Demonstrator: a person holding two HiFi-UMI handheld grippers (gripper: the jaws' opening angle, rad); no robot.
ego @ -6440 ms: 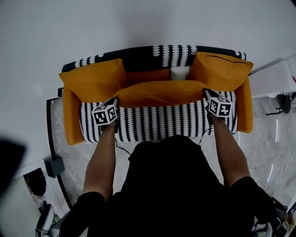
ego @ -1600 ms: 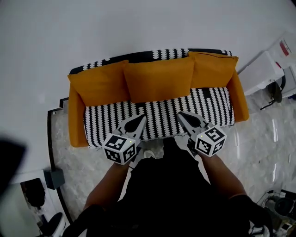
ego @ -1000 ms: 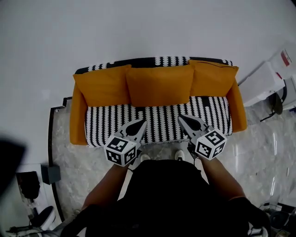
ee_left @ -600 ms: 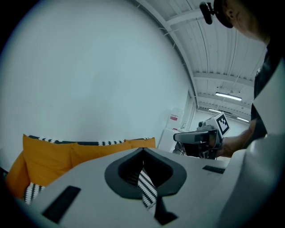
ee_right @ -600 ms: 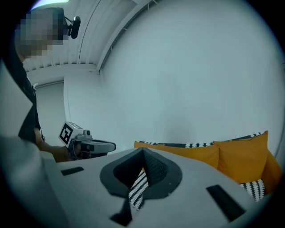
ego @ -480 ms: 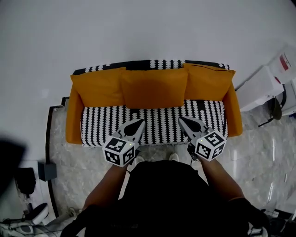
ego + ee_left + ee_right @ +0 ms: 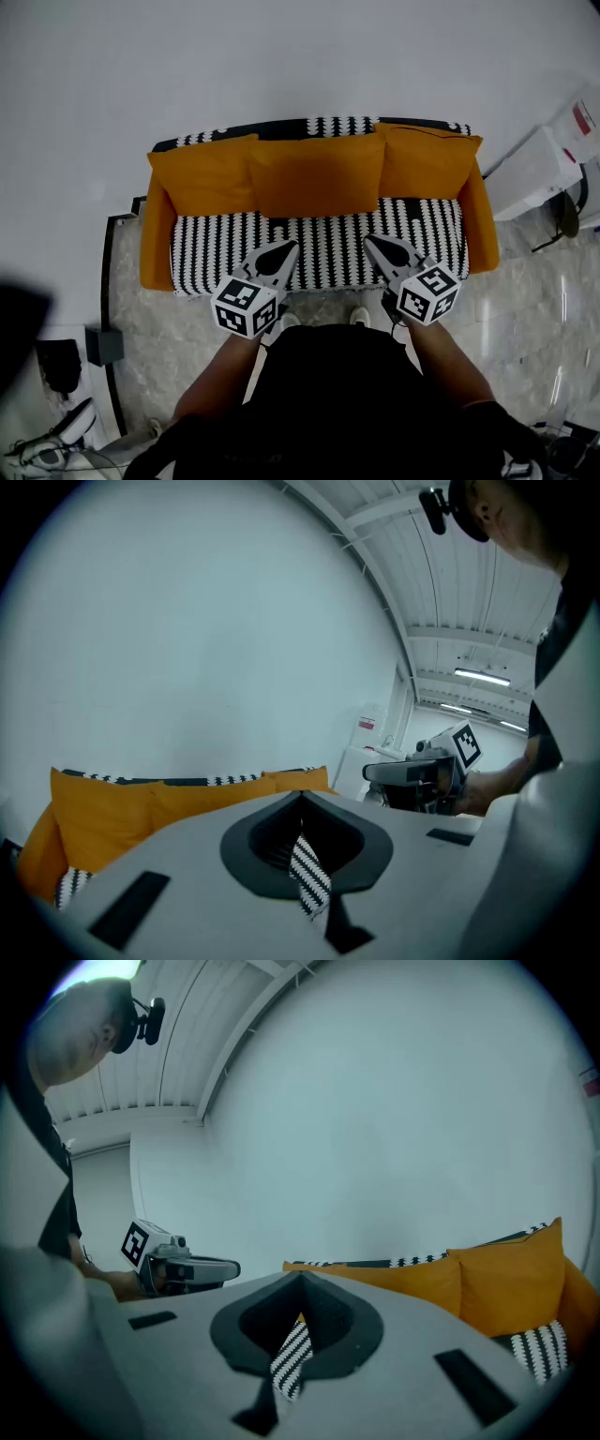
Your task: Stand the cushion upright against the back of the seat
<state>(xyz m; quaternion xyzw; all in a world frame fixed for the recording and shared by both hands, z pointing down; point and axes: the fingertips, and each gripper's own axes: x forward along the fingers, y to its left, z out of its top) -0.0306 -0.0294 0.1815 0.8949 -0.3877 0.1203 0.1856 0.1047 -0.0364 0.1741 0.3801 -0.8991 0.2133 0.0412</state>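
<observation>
Head view: middle cushion (image 7: 317, 174) upright against the sofa back (image 7: 281, 128), left claw (image 7: 285, 247) and right claw (image 7: 371, 241) pressed together, empty; task seemingly finished, only withdrawal left.

left gripper (image 7: 284, 247): jaws pressed together, tips meeting in a point; aimed forward, slightly down
right gripper (image 7: 373, 242): jaws pressed together, same pose
spacing: side by side, apart, roughly level; tips angle a little toward each other
left marker cube (image 7: 246, 307): at rear of left gripper, close to the body
right marker cube (image 7: 428, 292): at rear of right gripper, close to the body
left forearm (image 7: 211, 375): bare, elbow bent, drawn in
right forearm (image 7: 441, 361): bare, elbow bent, drawn in
hands: hidden under the cubes
</observation>
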